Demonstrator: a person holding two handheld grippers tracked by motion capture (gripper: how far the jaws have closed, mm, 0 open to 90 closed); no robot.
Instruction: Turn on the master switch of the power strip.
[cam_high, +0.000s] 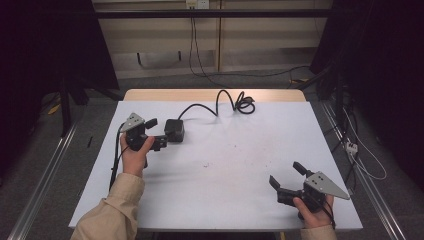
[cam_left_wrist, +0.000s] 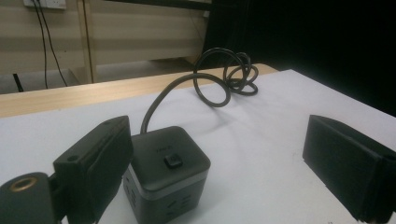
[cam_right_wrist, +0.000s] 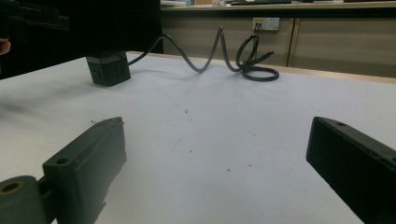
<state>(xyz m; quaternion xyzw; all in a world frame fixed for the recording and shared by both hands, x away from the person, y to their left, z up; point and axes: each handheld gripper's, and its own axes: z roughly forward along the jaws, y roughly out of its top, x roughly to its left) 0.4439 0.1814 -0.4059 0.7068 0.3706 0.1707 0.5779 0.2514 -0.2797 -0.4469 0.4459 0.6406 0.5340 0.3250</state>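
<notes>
Black cube (cam_high: 174, 130) sits at upper left, just beside the wide-open left gripper (cam_high: 155, 133), far from the open right gripper (cam_high: 286, 175).

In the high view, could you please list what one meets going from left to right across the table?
Left gripper held in a hand → black cube-shaped power block → its coiled black cable → right gripper, open, at the table's near right corner.
</notes>
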